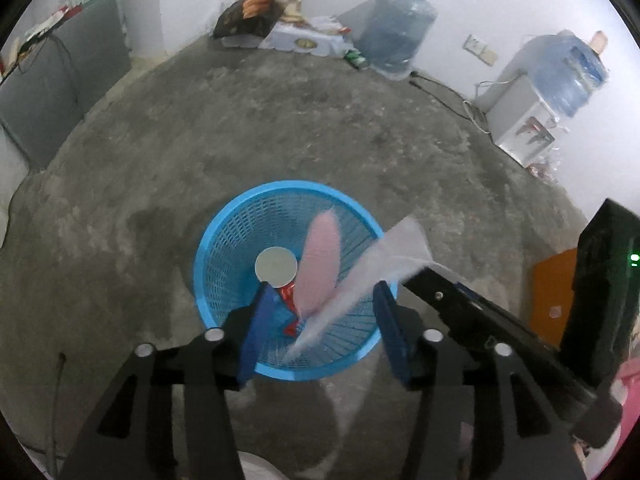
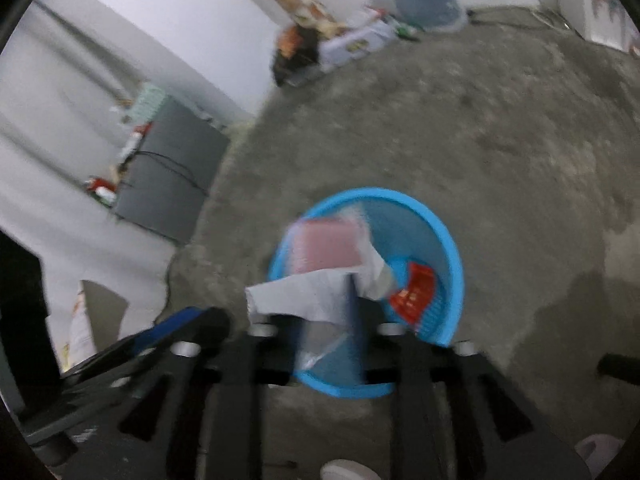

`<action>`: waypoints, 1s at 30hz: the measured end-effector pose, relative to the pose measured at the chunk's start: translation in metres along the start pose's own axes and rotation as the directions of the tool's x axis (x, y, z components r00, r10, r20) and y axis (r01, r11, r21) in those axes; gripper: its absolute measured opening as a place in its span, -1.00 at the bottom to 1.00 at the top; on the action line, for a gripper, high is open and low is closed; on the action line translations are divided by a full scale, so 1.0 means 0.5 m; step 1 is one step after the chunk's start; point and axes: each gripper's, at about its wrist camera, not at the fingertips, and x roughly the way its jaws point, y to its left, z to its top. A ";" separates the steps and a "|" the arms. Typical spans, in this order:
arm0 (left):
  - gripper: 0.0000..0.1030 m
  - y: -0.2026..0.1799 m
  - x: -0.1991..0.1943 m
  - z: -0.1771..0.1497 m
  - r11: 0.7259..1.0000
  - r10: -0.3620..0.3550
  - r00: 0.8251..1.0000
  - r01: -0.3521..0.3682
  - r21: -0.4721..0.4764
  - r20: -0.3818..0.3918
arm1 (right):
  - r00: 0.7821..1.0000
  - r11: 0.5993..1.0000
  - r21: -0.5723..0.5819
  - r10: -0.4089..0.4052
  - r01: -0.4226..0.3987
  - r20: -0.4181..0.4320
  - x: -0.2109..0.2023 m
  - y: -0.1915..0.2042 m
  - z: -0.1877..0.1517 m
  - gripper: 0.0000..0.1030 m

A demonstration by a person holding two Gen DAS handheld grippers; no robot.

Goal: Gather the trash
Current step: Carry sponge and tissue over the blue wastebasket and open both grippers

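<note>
Both grippers over the blue basket (image 1: 224,240) on the concrete floor (image 1: 280,120). Left gripper (image 1: 320,320): fingers parted, empty; a red can (image 1: 286,292) and pink packet (image 1: 320,264) lie inside the basket beyond them. Right gripper (image 2: 326,320): fingers narrowly parted, blurred white wrapper (image 2: 304,292) between them; contact cannot be told.

One blue basket (image 1: 224,236) at 6 o'clock, one can (image 1: 277,268), one pink packet (image 1: 320,256), one clear wrapper (image 1: 384,256), two water jugs (image 1: 396,28) at 1 o'clock, two grippers (image 1: 320,312).
</note>
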 end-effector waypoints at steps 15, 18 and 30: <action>0.27 -0.007 -0.186 -0.021 1.000 -0.006 0.992 0.006 0.001 0.126 | 0.998 0.999 -0.044 0.032 -0.030 0.046 -0.042 0.030 -0.027 0.08; 0.36 0.002 -0.267 -0.037 1.000 -0.009 0.985 0.009 0.004 0.171 | 0.996 0.998 -0.044 0.051 -0.048 0.070 -0.083 0.053 -0.041 0.12; 0.55 0.094 -0.625 -0.225 0.996 0.034 0.923 -0.001 -0.087 0.383 | 0.971 0.948 -0.319 0.089 -0.014 0.221 -0.300 0.248 -0.145 0.84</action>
